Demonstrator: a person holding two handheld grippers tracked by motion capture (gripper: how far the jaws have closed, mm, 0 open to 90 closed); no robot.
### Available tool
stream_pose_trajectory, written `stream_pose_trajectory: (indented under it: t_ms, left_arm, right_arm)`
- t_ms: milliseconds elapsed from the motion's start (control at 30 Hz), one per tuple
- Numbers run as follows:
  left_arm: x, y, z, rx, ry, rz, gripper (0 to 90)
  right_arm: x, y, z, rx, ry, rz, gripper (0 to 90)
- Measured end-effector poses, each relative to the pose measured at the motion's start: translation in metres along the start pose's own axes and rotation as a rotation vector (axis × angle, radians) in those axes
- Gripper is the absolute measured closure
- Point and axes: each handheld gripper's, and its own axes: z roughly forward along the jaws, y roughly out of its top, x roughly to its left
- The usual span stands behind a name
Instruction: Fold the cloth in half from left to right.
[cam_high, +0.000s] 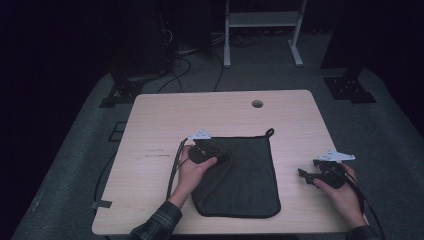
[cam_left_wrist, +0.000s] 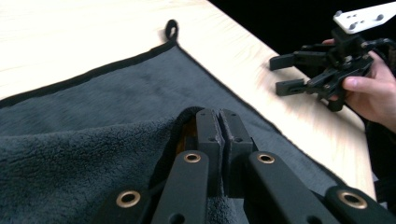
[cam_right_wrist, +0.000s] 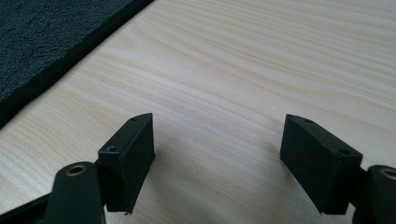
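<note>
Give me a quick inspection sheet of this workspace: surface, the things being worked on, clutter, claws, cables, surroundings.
Surface: pale wooden table with a round hole near the far edge.
Job's things: dark towel with a hanging loop, its left part lifted and folded over.
Clutter: nothing seen.
Claws: left claw shut on a fold of the towel; right claw open over bare wood, beside the towel.
Cables: a black cable trails from the left claw over the table.
Surroundings: dark room, white frame and floor cables behind.
</note>
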Motion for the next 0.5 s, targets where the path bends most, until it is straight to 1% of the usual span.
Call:
stream_pose_trajectory:
  t_ms: [67,200,233,267,300,333,400,467,500]
  left_arm:
    - [-0.002,0.003,0.005,-0.003,-0.014,0.002,87.8]
    - [-0.004,0.007,0.017,0.004,-0.035,0.004,87.8]
    - [-0.006,0.009,0.023,0.005,-0.044,0.002,87.8]
    - [-0.006,0.009,0.023,0.005,-0.044,0.002,87.8]
    - [-0.007,0.011,0.03,0.006,-0.053,0.001,87.8]
    - [-0.007,0.011,0.03,0.006,-0.053,0.001,87.8]
    - [-0.009,0.014,0.039,0.019,-0.067,0.006,87.8]
    - [-0.01,0.015,0.042,0.022,-0.071,0.005,87.8]
    - [-0.011,0.018,0.048,0.029,-0.085,0.011,87.7]
  right_arm:
    - [0.0,0.0,0.0,0.0,0.0,0.0,24.9]
    - [0.0,0.0,0.0,0.0,0.0,0.0,24.9]
    - [0.0,0.0,0.0,0.0,0.0,0.0,24.9]
    - [0.0,0.0,0.0,0.0,0.0,0.0,24.9]
    - [0.0,0.0,0.0,0.0,0.0,0.0,24.9]
    - [0.0,0.0,0.0,0.0,0.0,0.0,24.9]
    - [0.0,0.0,0.0,0.0,0.0,0.0,24.9]
    - [0.0,0.0,0.0,0.0,0.001,-0.001,24.9]
    - [0.0,0.0,0.0,0.0,0.001,-0.001,24.9]
